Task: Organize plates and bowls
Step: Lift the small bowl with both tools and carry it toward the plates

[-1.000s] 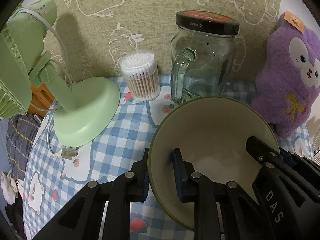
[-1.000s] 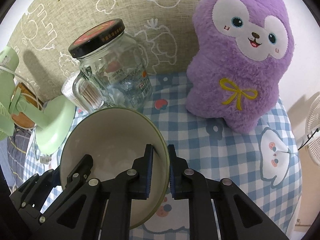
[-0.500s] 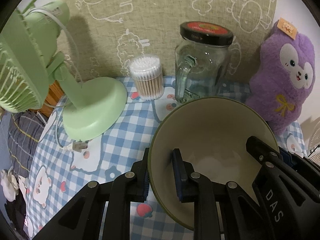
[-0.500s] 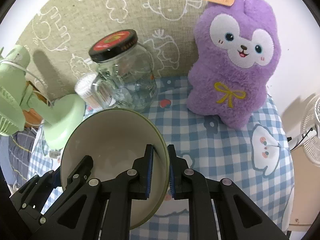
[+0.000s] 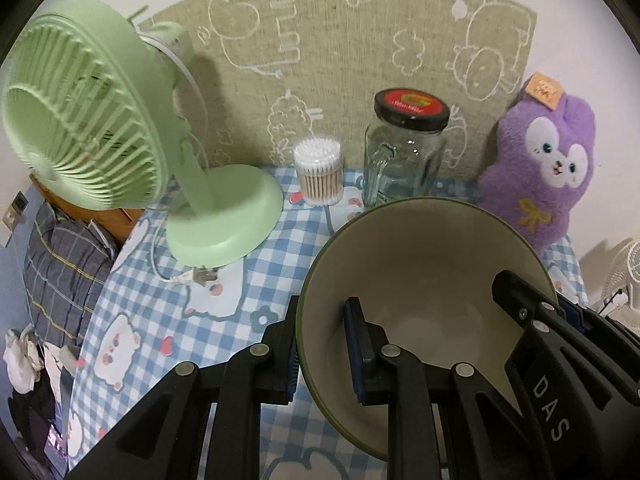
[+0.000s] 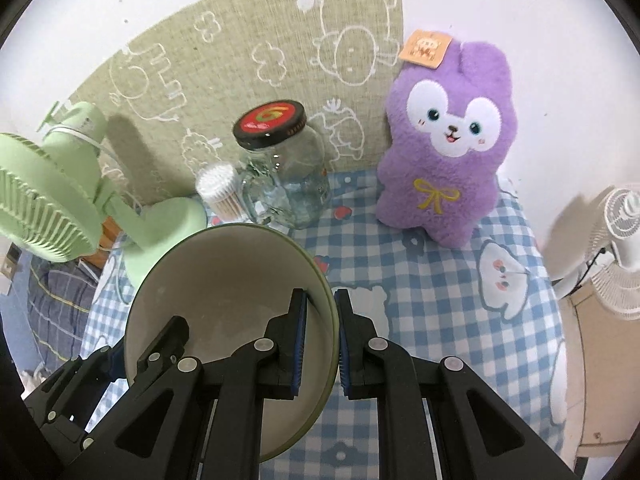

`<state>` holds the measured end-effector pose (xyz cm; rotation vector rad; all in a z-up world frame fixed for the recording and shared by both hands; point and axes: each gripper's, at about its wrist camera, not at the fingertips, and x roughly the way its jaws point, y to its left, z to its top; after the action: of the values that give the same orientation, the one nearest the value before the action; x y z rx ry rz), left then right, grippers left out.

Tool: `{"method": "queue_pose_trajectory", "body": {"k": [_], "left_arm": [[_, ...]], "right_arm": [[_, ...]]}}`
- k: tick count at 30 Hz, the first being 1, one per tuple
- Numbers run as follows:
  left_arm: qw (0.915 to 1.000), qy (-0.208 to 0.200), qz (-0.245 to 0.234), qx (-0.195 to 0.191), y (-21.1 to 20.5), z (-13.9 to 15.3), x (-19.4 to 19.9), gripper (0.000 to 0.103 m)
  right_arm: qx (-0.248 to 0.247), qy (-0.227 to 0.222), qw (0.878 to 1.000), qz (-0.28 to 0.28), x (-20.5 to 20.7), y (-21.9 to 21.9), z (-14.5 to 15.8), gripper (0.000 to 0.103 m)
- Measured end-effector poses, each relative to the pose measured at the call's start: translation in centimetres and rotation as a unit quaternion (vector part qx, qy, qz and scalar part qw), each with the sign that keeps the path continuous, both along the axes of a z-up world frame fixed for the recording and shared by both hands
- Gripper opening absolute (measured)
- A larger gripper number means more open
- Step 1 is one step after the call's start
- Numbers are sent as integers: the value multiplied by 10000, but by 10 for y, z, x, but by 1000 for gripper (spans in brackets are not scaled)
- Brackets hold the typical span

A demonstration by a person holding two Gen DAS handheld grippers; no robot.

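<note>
The left gripper (image 5: 322,354) and the right gripper (image 6: 322,346) each have their fingers clamped on opposite rims of one round olive-green, cream-inside bowl (image 5: 424,268), above the blue checked worktop (image 6: 420,280).

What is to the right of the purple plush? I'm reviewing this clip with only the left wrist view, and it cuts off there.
Observer: In the right wrist view, a white fan stands beyond the table's right edge, past the purple plush.
Operator: Does the right gripper really clamp the bowl's rim?
Observer: Yes. The right gripper has one finger inside the bowl and one outside its green wall, shut on the rim.
Operator: Anything on the tablecloth right of the bowl?
Observer: No objects; only the checked tablecloth with its printed cartoon figures shows there.
</note>
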<state>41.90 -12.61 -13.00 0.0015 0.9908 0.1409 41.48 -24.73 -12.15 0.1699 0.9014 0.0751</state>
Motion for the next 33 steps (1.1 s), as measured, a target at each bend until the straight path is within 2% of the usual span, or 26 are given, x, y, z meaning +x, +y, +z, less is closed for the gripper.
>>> {"method": "queue_pose_trajectory", "body": {"k": [19, 33], "left_arm": [[9989, -345, -315, -91, 29, 66, -85, 18], [9974, -537, -430, -219, 57, 95, -146, 18]], "right_arm": [[-76, -272, 9990, -360, -98, 33, 62, 17], [-99, -509, 9974, -496, -172, 63, 92, 17]]}}
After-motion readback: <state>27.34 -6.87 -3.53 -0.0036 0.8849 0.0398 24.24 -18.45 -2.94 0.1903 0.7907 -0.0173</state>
